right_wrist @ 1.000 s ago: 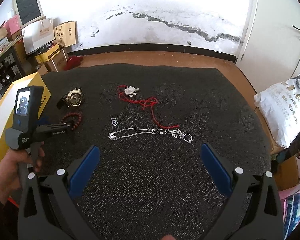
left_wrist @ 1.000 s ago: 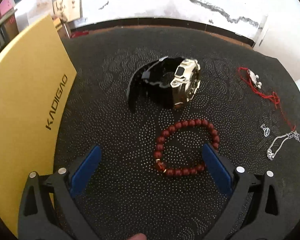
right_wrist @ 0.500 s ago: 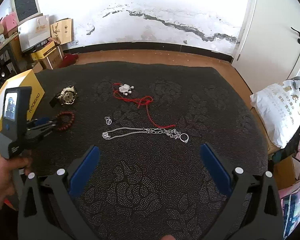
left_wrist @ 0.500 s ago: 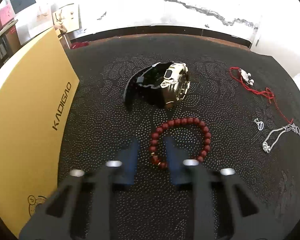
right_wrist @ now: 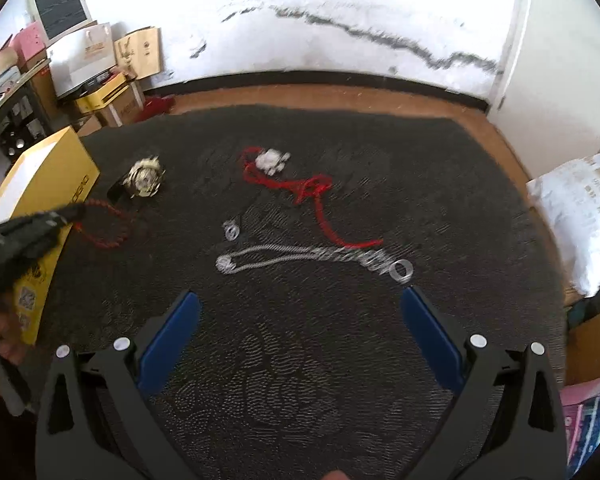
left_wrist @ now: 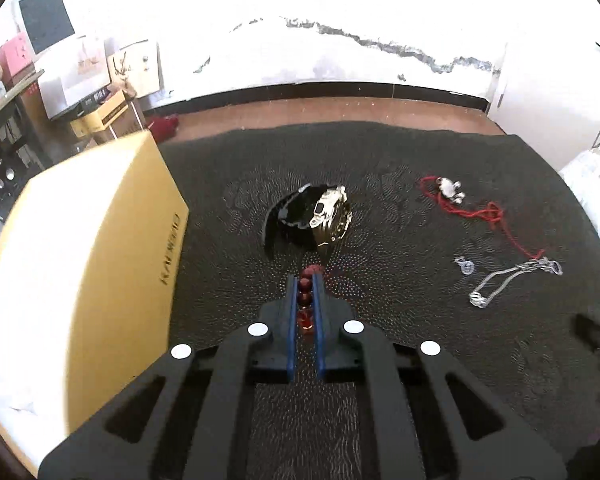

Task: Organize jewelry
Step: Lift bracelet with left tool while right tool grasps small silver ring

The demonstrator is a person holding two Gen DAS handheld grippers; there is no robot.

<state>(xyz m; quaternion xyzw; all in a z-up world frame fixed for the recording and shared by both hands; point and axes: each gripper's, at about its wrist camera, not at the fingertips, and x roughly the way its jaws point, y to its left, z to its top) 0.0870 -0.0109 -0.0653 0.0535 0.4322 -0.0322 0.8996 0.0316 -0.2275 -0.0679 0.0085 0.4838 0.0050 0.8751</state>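
Observation:
My left gripper (left_wrist: 304,280) is shut on the red bead bracelet (left_wrist: 305,296) and holds it above the dark mat (left_wrist: 380,360). From the right wrist view the bracelet (right_wrist: 104,224) hangs from the left gripper (right_wrist: 76,212) beside the yellow box (right_wrist: 40,184). A gold watch with a black strap (left_wrist: 320,220) lies just beyond. A red cord necklace (left_wrist: 472,208), a small silver ring (left_wrist: 466,266) and a silver chain (left_wrist: 512,280) lie to the right. My right gripper (right_wrist: 300,312) is open and empty, just short of the silver chain (right_wrist: 312,258).
The yellow box (left_wrist: 80,260) stands at the mat's left edge. Cardboard boxes, bags and a monitor (left_wrist: 46,20) crowd the far left by the wall. A white sack (right_wrist: 580,208) sits off the mat's right edge.
My left gripper closed on the red bead bracelet and lifted it off the mat, pulling back toward the yellow box. My right gripper moved forward toward the silver chain.

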